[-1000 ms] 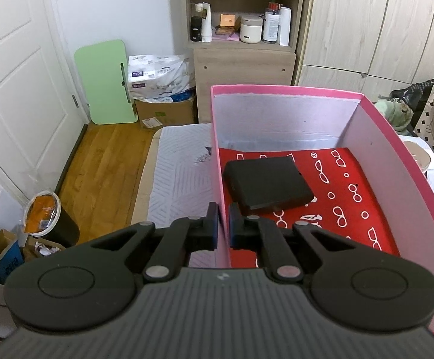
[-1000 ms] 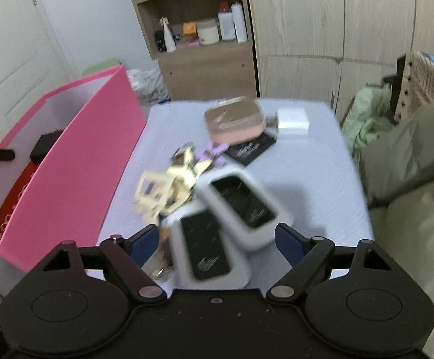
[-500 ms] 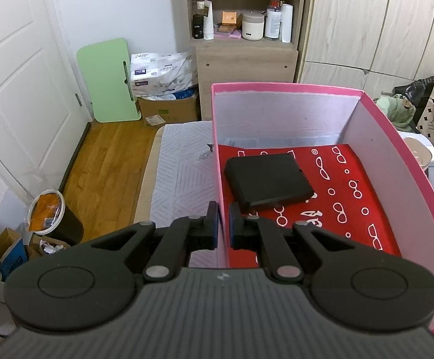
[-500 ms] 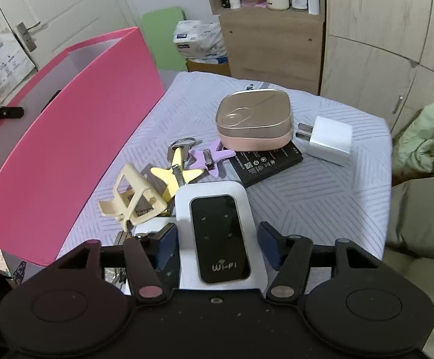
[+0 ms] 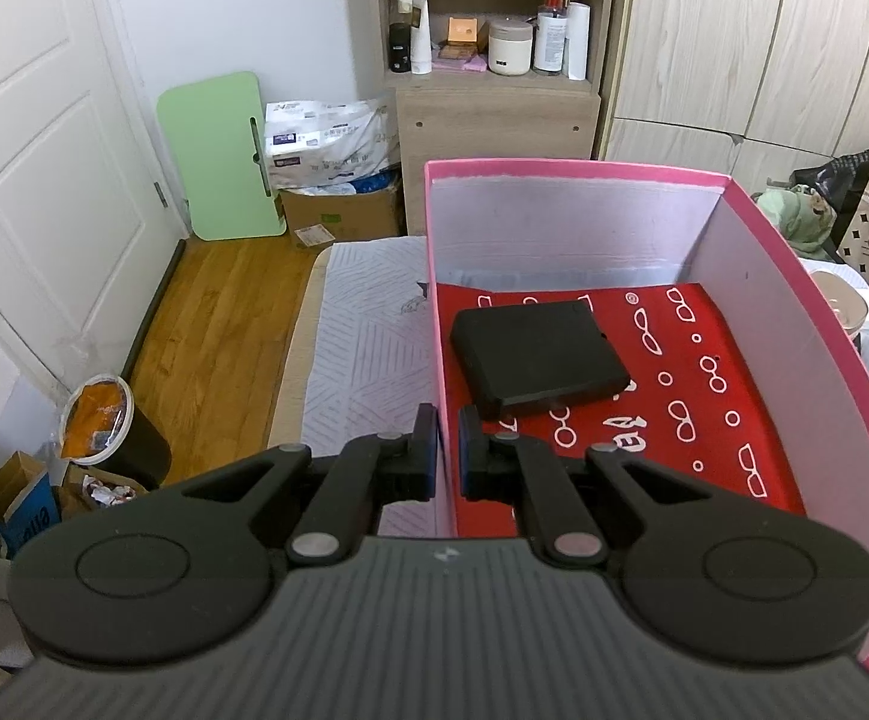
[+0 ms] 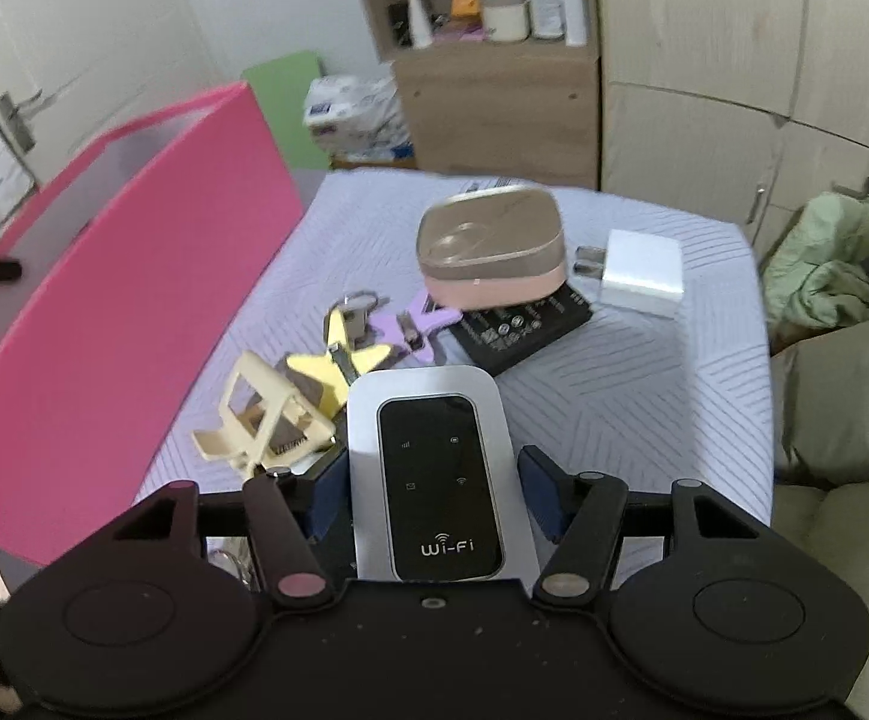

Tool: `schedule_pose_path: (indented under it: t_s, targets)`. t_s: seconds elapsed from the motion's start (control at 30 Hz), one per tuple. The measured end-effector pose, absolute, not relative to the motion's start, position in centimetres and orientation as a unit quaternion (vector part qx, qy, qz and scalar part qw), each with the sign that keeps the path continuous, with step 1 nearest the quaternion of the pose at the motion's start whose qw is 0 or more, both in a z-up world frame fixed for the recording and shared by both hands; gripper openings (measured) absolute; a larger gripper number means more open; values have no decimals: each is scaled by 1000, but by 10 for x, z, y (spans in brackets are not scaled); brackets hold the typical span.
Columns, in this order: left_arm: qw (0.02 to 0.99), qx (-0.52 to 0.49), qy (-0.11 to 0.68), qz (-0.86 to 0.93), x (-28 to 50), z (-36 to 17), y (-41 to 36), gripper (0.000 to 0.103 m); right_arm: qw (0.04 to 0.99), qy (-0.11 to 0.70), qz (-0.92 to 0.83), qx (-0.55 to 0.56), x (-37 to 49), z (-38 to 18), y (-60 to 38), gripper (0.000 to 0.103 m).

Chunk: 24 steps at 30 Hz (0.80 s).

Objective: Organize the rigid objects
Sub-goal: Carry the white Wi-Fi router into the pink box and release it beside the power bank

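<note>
The Wi-Fi router [image 6: 440, 468] is a flat white slab with rounded corners and a glossy black face – it sits between the jaws of the right gripper [image 6: 434, 495], which grasp its two long sides above the quilted desk [image 6: 644, 396]. Beside it lie a cream plastic stand [image 6: 260, 420], star-shaped keyrings [image 6: 362, 354] and a smooth gold-and-pink case [image 6: 494, 255]. The left gripper [image 5: 447, 450] is clenched on the thin wall of the pink box [image 5: 578, 171] – a matte black case [image 5: 536, 357] lies inside.
</note>
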<state>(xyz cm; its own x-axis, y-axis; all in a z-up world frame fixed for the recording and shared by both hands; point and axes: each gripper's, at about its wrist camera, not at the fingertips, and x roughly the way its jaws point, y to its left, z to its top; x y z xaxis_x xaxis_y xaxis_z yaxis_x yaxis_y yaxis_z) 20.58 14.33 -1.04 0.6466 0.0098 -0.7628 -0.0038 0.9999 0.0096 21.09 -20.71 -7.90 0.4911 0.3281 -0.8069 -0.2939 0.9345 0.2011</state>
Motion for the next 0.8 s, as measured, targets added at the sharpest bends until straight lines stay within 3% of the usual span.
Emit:
schedule_pose_path:
  t_s: [0.2,0.4,0.5,0.8]
  targets:
    - [909,-2,416,-5,196,-6,145,6,884,436,165,44,201,-45,-201,66]
    - [905,14,425,-5,193,-8,142,6,876,382,266,122,200,14,-152,66]
    - [894,-16,448,-16,197,-10,148,10,843,409,315,151,216,24,-118,67]
    - [899,-29,436,-21,184,-12,152,7,745,541,350,172,275,-12,-19,67]
